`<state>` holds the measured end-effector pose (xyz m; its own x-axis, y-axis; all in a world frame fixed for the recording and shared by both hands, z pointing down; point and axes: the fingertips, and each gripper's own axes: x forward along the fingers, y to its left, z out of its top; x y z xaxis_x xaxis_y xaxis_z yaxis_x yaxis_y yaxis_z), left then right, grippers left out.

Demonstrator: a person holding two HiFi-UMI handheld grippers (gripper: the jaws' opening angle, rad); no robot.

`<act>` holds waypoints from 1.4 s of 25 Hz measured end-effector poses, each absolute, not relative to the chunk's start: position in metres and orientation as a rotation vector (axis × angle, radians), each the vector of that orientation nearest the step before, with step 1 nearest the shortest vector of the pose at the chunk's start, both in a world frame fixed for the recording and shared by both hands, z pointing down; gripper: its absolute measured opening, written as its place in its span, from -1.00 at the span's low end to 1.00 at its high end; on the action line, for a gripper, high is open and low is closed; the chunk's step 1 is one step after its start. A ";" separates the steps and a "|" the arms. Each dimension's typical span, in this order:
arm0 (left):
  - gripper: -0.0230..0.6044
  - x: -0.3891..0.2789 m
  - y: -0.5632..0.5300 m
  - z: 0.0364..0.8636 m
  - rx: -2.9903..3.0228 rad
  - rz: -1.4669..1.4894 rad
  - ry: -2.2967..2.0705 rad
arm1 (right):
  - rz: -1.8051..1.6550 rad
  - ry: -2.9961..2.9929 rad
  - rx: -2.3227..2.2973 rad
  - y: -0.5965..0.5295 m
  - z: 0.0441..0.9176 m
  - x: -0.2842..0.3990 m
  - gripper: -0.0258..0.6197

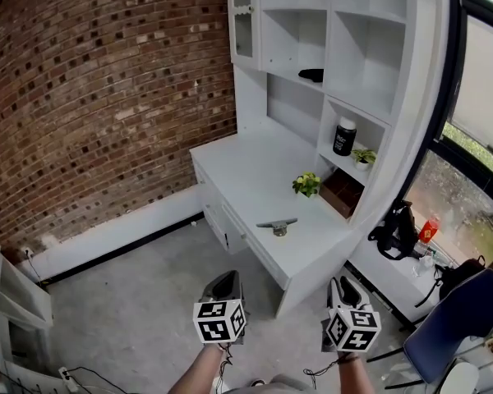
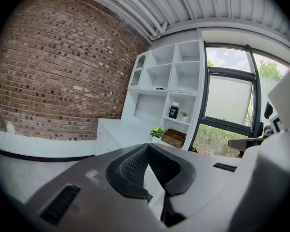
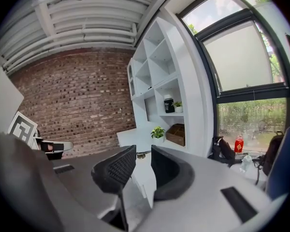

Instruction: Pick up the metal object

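Metal object (image 1: 278,226): small, grey, with a bar-shaped top. It lies flat near the front edge of the white table (image 1: 248,167), clear of everything else on it. In the right gripper view it shows far off through the gap between the jaws.

Table: white, with drawers in its front. It stands against a red brick wall (image 1: 99,97) under a white shelf unit (image 1: 345,48).

Potted plant (image 1: 306,185): small and green, on the table behind the metal object, near it but not touching.

Brown box (image 1: 343,192): in the lowest shelf opening, just beside the plant.

Black jar (image 1: 344,136) and second small plant (image 1: 362,157): side by side on the shelf above the box.

Dark item (image 1: 311,75): on a higher shelf; too small to tell what it is.

Right tool (image 1: 345,292): held low over the grey floor (image 1: 140,302), well short of the table. Its jaws stand a narrow way apart with nothing gripped between them.

Left tool (image 1: 224,282): held level with the right tool, also over the floor and well apart from the metal object. Its jaw tips meet and hold nothing.

Other: black bag (image 1: 397,231), red bottle (image 1: 428,229) and blue chair (image 1: 464,314), all to the right of the table by the window.
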<state>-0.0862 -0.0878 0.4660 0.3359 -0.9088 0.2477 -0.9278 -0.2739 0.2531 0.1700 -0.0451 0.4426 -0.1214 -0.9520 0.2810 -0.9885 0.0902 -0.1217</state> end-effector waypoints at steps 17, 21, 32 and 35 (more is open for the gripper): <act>-0.89 -0.085 -0.151 0.488 2.188 0.114 -1.660 | 0.431 -2.230 1.900 -0.123 0.458 0.173 -0.62; -0.89 -0.074 -0.185 0.487 2.182 0.112 -1.676 | 0.416 -2.255 1.877 -0.162 0.454 0.180 -0.62; -0.89 -0.043 -0.280 0.466 2.183 0.149 -1.725 | 0.432 -2.328 1.857 -0.266 0.438 0.209 -0.62; -0.89 -0.036 -0.304 0.460 2.190 0.150 -1.739 | 0.425 -2.353 1.849 -0.290 0.434 0.212 -0.62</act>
